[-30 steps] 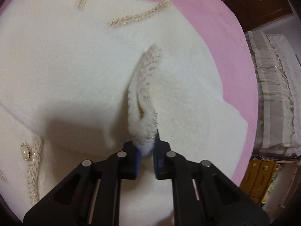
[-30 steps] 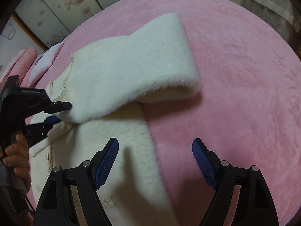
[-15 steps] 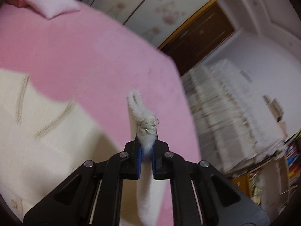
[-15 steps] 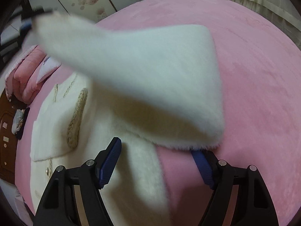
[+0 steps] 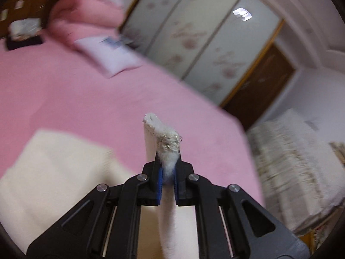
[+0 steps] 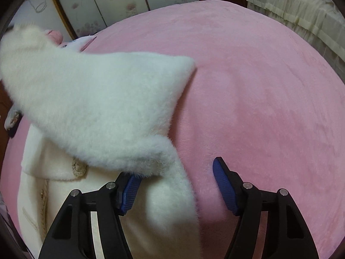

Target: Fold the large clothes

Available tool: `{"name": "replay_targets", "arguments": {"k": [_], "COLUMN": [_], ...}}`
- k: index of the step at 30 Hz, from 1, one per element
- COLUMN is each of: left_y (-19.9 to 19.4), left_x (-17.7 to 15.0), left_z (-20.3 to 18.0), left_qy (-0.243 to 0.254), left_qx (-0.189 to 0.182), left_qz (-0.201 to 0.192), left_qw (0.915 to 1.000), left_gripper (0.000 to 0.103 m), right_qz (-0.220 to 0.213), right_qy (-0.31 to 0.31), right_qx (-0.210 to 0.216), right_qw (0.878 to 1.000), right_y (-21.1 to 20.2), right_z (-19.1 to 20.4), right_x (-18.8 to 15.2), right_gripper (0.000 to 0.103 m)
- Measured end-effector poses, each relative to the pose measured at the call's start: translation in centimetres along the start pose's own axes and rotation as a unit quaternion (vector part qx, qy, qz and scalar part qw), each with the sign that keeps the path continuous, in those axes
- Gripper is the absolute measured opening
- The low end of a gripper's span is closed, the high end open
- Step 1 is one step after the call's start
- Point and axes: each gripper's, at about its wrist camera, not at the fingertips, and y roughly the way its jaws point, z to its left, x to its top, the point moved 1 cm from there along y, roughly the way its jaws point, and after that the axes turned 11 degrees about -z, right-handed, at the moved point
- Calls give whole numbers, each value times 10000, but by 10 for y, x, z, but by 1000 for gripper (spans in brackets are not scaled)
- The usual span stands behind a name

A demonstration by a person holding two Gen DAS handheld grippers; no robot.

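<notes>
1. The white fluffy coat [image 6: 71,194] lies spread on the pink bed [image 6: 248,99], below and left of the right hand-held gripper [image 6: 174,187]. Braided beige trim [image 6: 78,168] runs along its front edge.
2. One sleeve [image 6: 92,108] is lifted off the coat body and stretches up to the far left of the right wrist view, hanging in the air above the garment.
3. The sleeve cuff [image 5: 166,138], edged with braided trim, is clamped between the blue pads of the left hand-held gripper [image 5: 168,181]; the jaws are closed on it and the fabric hangs down below them.
4. The right hand-held gripper is part open and its jaws are closing. The sleeve's root lies between the pads, brushing the left pad [image 6: 129,191]; the right pad [image 6: 224,185] stands clear above the bed cover.
5. Beyond the left hand-held gripper, a white pillow [image 5: 107,56] rests on the bed near pink bedding [image 5: 71,17].
6. Floral sliding wardrobe doors [image 5: 194,34] stand behind the bed. A cream ruffled cover [image 6: 301,13] sits far right.
</notes>
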Motion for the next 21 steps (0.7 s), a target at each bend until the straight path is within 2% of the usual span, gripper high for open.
{"name": "replay_targets", "arguments": {"k": [3,6,8,10,12,15,17,20,21], "left_y": [6,14,15,13,9,10,6,4,3], "left_x": [-37,-86,-113,-129,-135,-136,-132,-121,-115], "left_z": [48,89,105,115,115,118,123,126,123], "left_qy": [193,270,411,520,559,530,517,510,525], "left_qx": [762,1372,1634,1728,1709,1702,1680,1532,1464], "left_qz": [559,1311,1641,1776,1811,1831,1802,1701,1655], "left_qw": [9953,9815,9719,9674,9669,9668,9678,9721,9739], "left_gripper": [5,5,5,6,6,6,6,6,6], "right_qz": [15,-114,-243,-316,-284,-298,-220,-103,-70], "right_qy": [-77,-167,-391,-685,-930,-1211,-1374,-1704,-1698], "right_qx": [-74,-77,-59,66,349,443,504,422,415], "right_qw": [9999,9998,9989,9971,9946,9912,9890,9844,9846], "right_y": [-2,-12,-21,-31,-41,-54,-51,-50,-48], "right_z": [-2,-7,-9,-9,-11,-18,-13,-15,-19], "right_x": [-4,-10,-14,-17,-19,-22,-25,-30,-33], "right_gripper": [58,57,57,57,57,56,41,25,24]}}
